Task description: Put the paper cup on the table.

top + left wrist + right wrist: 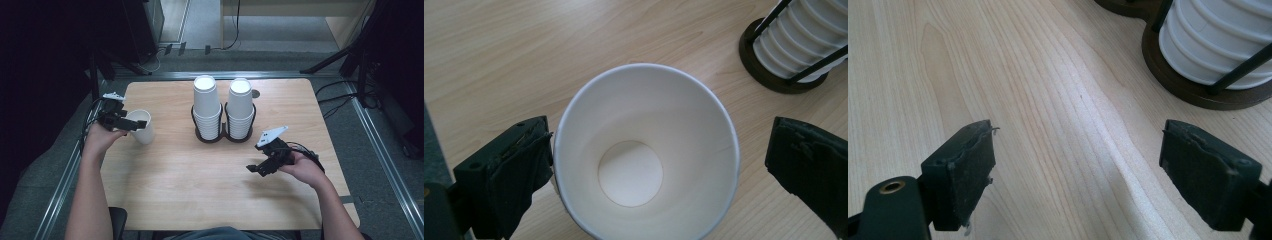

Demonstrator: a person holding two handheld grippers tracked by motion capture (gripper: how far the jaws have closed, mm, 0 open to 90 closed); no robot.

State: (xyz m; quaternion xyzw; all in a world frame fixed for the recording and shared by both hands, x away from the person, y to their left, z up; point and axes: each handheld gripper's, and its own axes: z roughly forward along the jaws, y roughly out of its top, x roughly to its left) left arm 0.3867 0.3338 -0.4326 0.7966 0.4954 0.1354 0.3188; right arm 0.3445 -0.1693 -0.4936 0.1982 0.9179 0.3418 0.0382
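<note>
My right hand-held gripper [256, 169] hangs over bare wood toward the table's [200, 190] right edge, jaws spread wide, nothing between them. My left hand-held gripper [131, 120] sits near the left edge, jaws parted around a single paper cup [142, 126] standing upright, mouth up; in the left gripper view one pad touches the cup's [646, 155] rim, the other stands clear of it. Farther back, at the middle of the table toward its far edge, a dark two-ring holder [223, 131] carries two stacks of white cups [206, 105], upside down, side by side.
</note>
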